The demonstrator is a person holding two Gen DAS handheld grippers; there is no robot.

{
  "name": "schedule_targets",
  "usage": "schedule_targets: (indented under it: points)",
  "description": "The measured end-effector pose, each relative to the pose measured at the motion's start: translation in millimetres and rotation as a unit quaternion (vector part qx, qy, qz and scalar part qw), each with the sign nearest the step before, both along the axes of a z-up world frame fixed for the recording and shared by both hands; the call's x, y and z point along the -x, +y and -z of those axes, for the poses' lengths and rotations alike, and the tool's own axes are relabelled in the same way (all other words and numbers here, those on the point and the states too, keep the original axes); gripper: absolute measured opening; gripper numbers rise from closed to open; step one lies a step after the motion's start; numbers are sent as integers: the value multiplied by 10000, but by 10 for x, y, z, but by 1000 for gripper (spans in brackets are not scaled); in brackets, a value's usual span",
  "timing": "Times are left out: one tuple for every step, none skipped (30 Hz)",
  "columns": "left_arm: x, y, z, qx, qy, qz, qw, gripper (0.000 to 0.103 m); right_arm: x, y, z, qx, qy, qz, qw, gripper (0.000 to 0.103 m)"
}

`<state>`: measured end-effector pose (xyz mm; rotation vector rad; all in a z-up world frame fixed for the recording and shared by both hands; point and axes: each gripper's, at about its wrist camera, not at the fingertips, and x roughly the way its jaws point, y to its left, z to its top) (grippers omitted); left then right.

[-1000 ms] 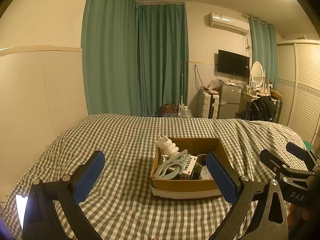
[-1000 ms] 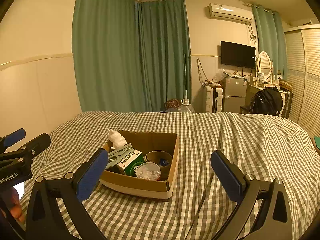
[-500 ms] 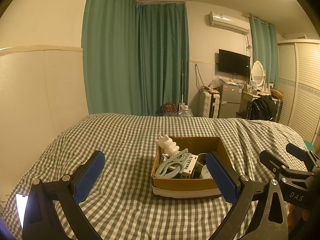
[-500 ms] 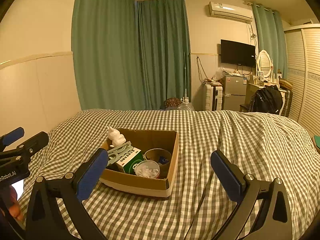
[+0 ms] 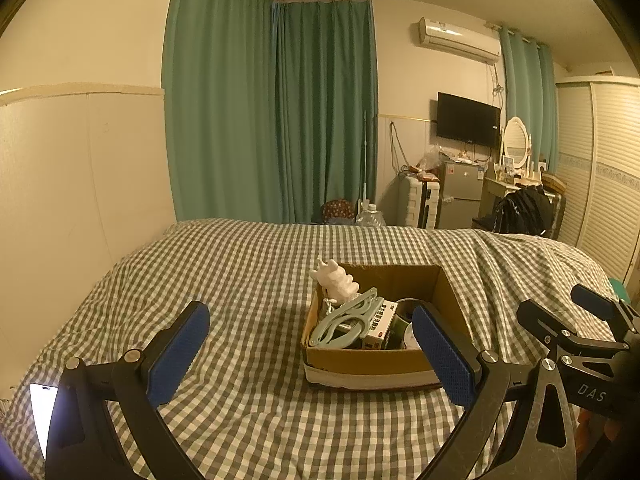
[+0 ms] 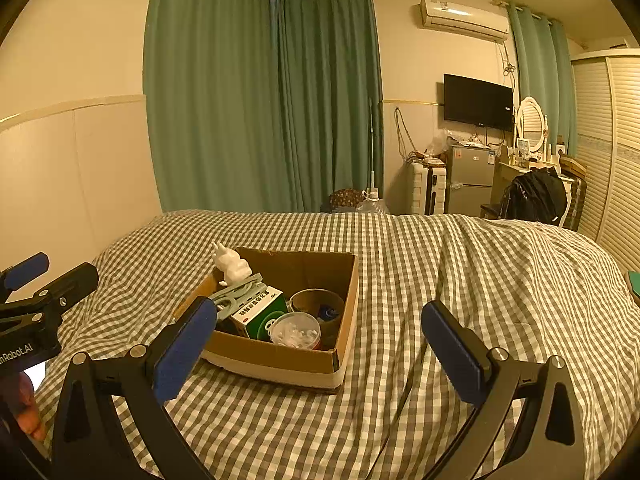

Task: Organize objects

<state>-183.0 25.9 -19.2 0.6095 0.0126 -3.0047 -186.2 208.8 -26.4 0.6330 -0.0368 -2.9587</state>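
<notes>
A cardboard box (image 5: 372, 360) (image 6: 280, 354) sits on the checked bed cover. Inside it stand a white figurine (image 5: 334, 280) (image 6: 232, 266), a pale green folding hanger (image 5: 346, 318) (image 6: 236, 294), a green and white medicine carton (image 5: 378, 324) (image 6: 260, 312), a clear round tub (image 6: 295, 330) and a brown round cup (image 6: 316, 302). My left gripper (image 5: 310, 356) is open and empty, held just in front of the box. My right gripper (image 6: 316, 350) is also open and empty, near the box's front right corner.
The checked bed cover (image 6: 460, 272) spreads widely around the box. A lit phone (image 5: 42, 408) lies at the bed's near left edge. Green curtains (image 5: 272, 120), a television (image 5: 468, 120), a small fridge (image 5: 460, 196) and a dark bag (image 5: 520, 212) stand beyond the bed.
Both views have shifted only slightly; the box sits a little lower and nearer in the right wrist view. Neither gripper has changed its opening.
</notes>
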Motion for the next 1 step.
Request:
schedule_targets:
  points:
    - [-1,-1,6,-4,-6,-11,10000,103,5,-7,6,0,-5,4,10000,103]
